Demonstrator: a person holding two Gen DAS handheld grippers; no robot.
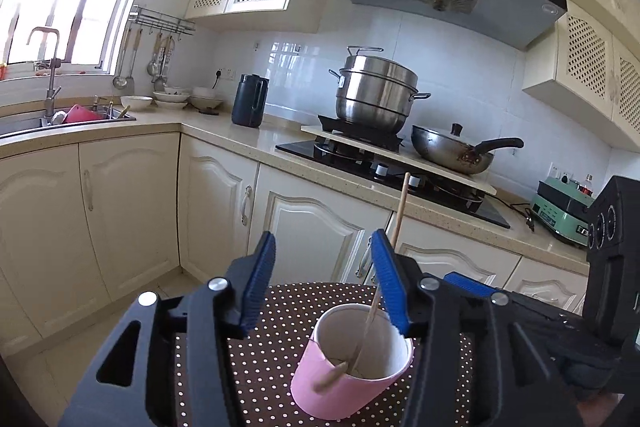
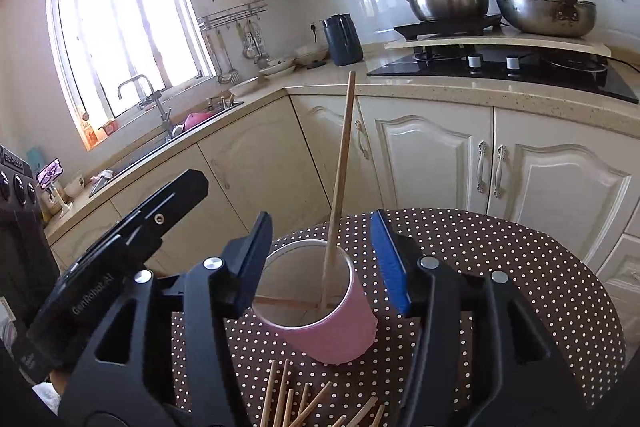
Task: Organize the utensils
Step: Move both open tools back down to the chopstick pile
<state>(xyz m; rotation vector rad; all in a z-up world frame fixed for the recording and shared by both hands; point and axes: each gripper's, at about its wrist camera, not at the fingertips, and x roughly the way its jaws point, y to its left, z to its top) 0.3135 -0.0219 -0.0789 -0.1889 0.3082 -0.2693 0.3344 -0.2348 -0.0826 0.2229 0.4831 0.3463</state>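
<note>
A pink paper cup [image 1: 336,395] [image 2: 340,339] stands on a round brown polka-dot table [image 1: 260,367] [image 2: 500,247]. One wooden chopstick [image 1: 400,211] [image 2: 344,147] leans upright in it; a second one lies low inside, its end poking over the rim. Several loose chopsticks [image 2: 308,407] lie on the cloth in front of the cup. My left gripper [image 1: 322,239] is open above the cup, the leaning stick passing just behind its right finger. My right gripper [image 2: 320,219] is open too, straddling the cup and the stick without touching either.
Cream cabinets run along an L-shaped counter [image 1: 224,131] behind the table. On it stand a steel steamer pot [image 1: 376,95], a wok [image 1: 452,151] on the black hob, a dark kettle [image 1: 250,101] and bowls. The sink [image 1: 60,119] lies under the window.
</note>
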